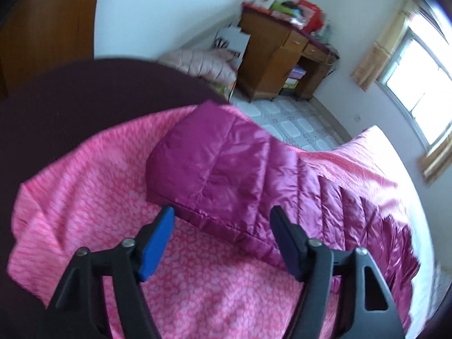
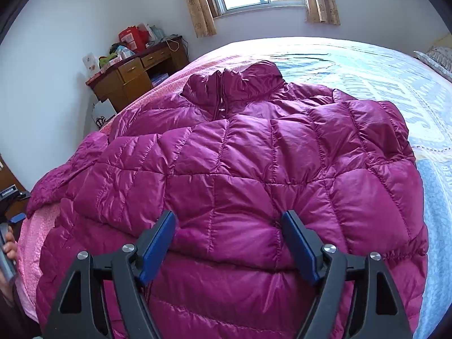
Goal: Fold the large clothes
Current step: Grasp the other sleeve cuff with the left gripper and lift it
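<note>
Glossy quilted magenta jacket point(image 2: 240, 175) (puffy squares), left gripper point(image 1: 221, 220) and right gripper point(image 2: 228, 223) fingers apart

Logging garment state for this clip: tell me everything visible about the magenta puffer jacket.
The magenta puffer jacket is shiny, quilted in stitched squares, with a stand-up collar at the far end. It lies spread across the pink bedspread, sleeves folded inward, hem nearest the right tool. Both tools are open; neither grips it.
</note>
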`<state>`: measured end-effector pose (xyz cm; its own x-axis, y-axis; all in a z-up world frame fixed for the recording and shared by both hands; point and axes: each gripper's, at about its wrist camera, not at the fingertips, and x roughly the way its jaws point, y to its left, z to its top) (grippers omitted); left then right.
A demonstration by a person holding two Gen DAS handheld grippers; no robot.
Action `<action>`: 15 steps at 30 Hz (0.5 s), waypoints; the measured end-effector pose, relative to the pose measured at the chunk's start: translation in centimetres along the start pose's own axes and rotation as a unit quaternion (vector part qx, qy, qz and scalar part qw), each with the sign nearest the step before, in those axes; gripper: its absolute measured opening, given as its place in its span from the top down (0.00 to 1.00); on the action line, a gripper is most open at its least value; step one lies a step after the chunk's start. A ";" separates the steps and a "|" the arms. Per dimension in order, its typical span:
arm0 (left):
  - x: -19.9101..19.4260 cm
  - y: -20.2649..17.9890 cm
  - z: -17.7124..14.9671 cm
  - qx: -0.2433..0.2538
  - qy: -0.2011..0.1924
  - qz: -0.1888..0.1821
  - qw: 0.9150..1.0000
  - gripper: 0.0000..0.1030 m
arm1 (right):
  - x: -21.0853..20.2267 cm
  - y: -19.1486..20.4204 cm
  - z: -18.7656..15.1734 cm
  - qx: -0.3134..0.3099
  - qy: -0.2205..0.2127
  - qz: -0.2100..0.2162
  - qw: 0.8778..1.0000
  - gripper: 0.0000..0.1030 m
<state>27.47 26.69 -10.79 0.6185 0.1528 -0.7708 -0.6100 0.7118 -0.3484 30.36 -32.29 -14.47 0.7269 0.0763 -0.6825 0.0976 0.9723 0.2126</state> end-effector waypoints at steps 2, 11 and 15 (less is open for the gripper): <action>0.5 0.2 -0.2 -0.009 0.002 0.001 1.000 0.32 | 0.0 0.0 -0.1 0.000 0.000 0.000 1.000 0.24; 2.5 0.2 0.7 -0.023 0.002 -0.008 1.000 0.60 | 0.1 0.1 -0.1 -0.003 0.002 -0.003 1.000 0.23; 2.7 0.7 0.9 -0.018 -0.004 -0.026 0.999 0.84 | 0.1 0.0 -0.1 -0.003 0.002 -0.003 1.000 0.23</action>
<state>29.14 28.22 -12.68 0.6537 0.1209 -0.7471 -0.5941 0.6935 -0.4076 30.38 -32.21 -14.63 0.7235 0.0716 -0.6867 0.0973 0.9741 0.2040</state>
